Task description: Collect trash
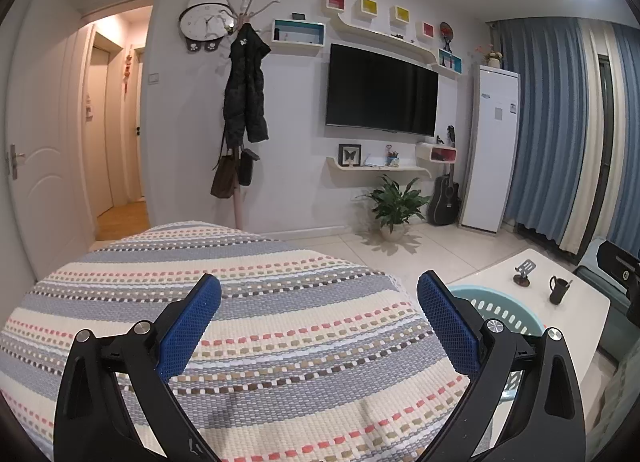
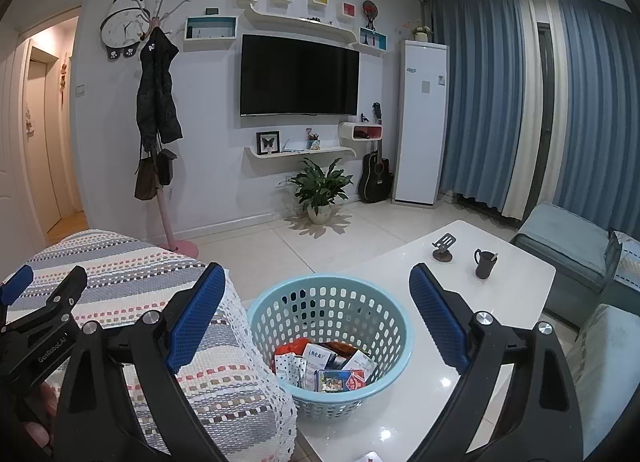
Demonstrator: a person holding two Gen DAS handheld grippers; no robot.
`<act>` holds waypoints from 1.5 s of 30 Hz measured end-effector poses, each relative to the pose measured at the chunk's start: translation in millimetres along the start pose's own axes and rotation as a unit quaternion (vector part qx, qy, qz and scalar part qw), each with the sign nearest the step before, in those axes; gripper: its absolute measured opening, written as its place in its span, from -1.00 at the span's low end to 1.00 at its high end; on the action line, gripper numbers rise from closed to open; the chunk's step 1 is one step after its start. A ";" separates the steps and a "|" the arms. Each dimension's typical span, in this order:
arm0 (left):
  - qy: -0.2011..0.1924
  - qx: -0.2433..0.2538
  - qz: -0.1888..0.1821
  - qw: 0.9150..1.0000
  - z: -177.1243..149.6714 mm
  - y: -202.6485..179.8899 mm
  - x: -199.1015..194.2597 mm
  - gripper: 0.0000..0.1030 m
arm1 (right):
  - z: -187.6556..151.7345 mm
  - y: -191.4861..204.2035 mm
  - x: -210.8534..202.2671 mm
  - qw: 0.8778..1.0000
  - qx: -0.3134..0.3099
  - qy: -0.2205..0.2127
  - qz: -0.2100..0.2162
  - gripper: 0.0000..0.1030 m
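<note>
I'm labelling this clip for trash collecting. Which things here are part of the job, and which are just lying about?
Part of the job:
basket
wrappers in it
left hand-held gripper, open
right hand-held gripper, open

Just lying about:
dark mug
phone stand
striped cover
potted plant

The left gripper (image 2: 24,290) body reads "GenRoboLAI".
</note>
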State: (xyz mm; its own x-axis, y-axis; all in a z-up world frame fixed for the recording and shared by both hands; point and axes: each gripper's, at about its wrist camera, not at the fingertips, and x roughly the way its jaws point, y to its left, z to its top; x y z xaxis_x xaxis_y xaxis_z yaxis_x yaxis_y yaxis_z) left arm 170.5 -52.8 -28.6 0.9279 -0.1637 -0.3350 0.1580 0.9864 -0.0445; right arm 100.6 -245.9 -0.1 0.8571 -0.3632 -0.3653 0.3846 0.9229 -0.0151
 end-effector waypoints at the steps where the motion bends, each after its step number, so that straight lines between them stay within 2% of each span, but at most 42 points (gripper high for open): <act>1: 0.001 0.000 0.000 1.000 -0.2 0.6 -0.1 0.85 | 0.5 -1.0 0.4 1.000 0.001 0.000 0.000 0.73; 35: 0.003 0.000 -0.005 1.000 -0.9 -1.1 0.9 0.85 | -5.6 -6.2 7.2 1.000 0.009 0.016 0.006 0.73; 45: -0.013 0.015 0.015 1.000 -4.2 -2.8 -2.5 0.85 | -8.8 -4.0 9.1 1.000 0.006 0.018 0.002 0.73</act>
State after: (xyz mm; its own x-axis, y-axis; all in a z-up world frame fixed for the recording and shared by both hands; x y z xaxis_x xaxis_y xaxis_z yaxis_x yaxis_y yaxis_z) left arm 166.3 -55.1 -31.6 0.9405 -0.1350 -0.3119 0.1401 0.9901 -0.0061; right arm 103.8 -251.8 -11.5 0.8458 -0.3540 -0.3992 0.3854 0.9227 -0.0017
